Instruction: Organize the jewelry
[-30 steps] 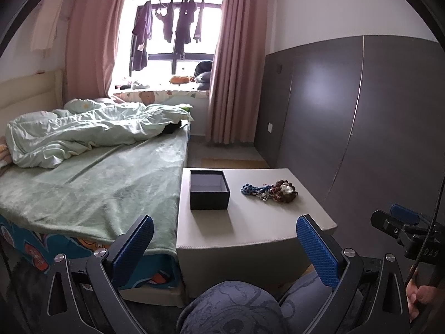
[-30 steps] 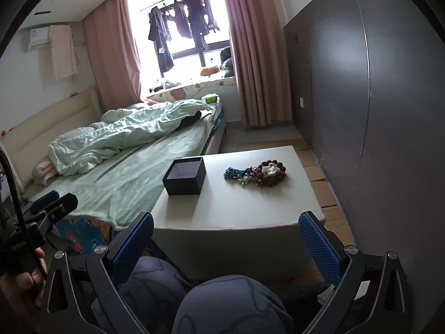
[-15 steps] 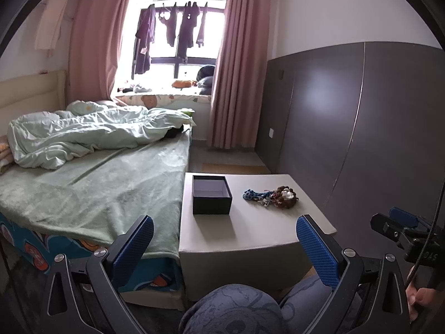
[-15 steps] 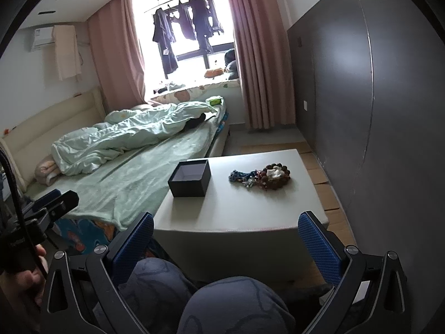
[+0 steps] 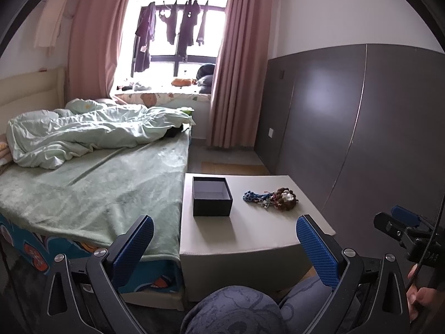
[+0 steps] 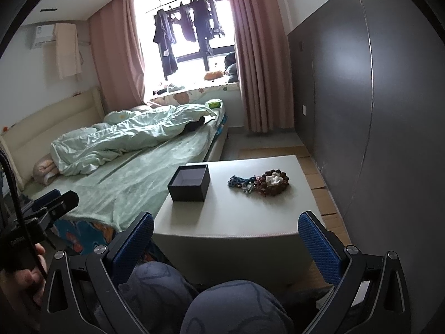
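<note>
Jaws spread wide and holding nothing on both grippers
Left gripper (image 5: 225, 246) and right gripper (image 6: 226, 243) are hovering low in frame; tangled beaded jewelry pile (image 5: 271, 198) is lying mid-frame on pale square table (image 5: 250, 236), right of open black square box (image 5: 212, 199)

Both wrist cameras looked from seated height, well back, toward low table (image 5: 250, 239); both shared table, bed (image 6: 155, 172), window.

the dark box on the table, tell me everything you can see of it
The small square dark box looks like stiff card, navy or black outside with a paler grey lining. It has no lid on and nothing shows inside it. It stands upright and flat on the pale low table, near the edge beside the bed, left of the heap of beaded jewelry and clear of it. Neither gripper touches it.
</note>
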Motion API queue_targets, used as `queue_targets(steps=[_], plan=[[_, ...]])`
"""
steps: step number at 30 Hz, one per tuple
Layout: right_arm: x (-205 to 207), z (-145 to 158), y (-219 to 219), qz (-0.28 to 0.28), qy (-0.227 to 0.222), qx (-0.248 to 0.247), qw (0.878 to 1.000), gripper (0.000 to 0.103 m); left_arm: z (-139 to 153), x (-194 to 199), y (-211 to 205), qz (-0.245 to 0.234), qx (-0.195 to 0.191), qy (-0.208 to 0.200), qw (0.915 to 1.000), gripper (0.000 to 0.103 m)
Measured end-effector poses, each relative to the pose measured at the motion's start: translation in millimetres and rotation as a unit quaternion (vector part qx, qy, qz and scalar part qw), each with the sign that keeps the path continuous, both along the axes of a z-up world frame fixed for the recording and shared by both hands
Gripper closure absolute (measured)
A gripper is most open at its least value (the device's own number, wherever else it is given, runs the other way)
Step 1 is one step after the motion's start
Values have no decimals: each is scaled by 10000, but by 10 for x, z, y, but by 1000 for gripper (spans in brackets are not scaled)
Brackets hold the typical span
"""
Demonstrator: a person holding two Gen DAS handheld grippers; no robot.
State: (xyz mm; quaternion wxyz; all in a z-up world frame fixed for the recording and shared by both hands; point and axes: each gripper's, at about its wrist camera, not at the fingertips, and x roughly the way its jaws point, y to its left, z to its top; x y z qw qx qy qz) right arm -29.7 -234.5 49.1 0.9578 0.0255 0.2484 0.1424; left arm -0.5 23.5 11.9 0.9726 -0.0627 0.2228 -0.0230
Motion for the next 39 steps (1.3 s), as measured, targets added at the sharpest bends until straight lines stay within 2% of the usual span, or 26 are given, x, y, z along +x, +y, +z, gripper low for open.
queue_targets(steps=[9, 18, 29, 39], plan=[[36, 27, 5, -26, 8, -5, 10000, 0, 43, 143, -39, -55, -13, 99, 9999, 1], [316, 63, -35, -2, 120, -3, 9999, 0, 91, 422, -127, -174, -26, 175, 9997, 1], [839, 23, -151, -35, 305, 62, 9995, 0, 99, 987, -284, -390, 48, 325, 9987, 1], [1402, -151, -290, -144, 570, 181, 9981, 0, -67, 1624, -402, -576, 92, 687, 9959, 1]])
